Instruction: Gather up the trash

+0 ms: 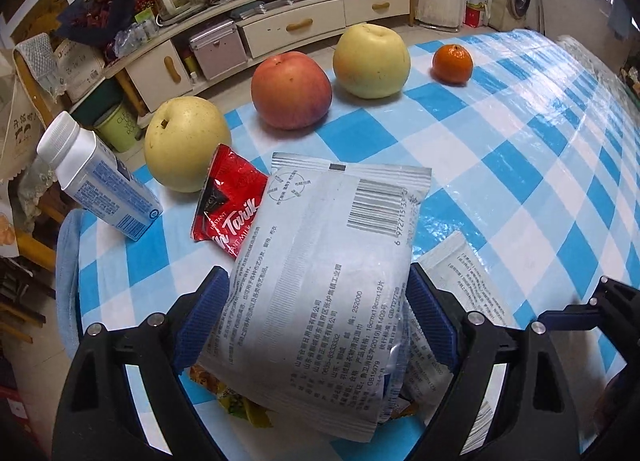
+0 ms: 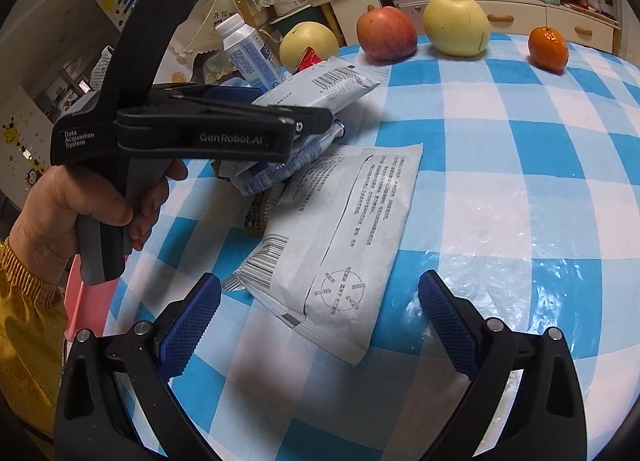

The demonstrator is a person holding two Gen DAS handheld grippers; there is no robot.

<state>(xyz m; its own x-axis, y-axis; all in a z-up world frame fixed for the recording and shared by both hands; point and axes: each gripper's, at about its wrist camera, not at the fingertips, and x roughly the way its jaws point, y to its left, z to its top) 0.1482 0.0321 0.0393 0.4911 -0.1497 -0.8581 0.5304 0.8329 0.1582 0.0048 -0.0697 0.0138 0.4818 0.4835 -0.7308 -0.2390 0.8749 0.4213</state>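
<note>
My left gripper [image 1: 316,271] is shut on a wide white wipes packet [image 1: 328,221], its blue pads pressing both long edges. In the right wrist view the left gripper [image 2: 316,121], held by a hand, keeps that packet [image 2: 332,81] tilted over a small pile of wrappers [image 2: 276,177]. A red sachet [image 1: 228,201] lies partly under the packet's far end. My right gripper [image 2: 320,279] hangs open over a second white packet [image 2: 352,229], which lies flat on the blue-checked tablecloth [image 2: 500,181], with its pads clear of it.
Along the table's far edge stand a pear [image 1: 184,145], a red apple [image 1: 292,91], a pale green apple [image 1: 372,61] and an orange [image 1: 452,63]. A white and blue bottle [image 1: 92,177] stands at the left edge. Cluttered shelves lie beyond.
</note>
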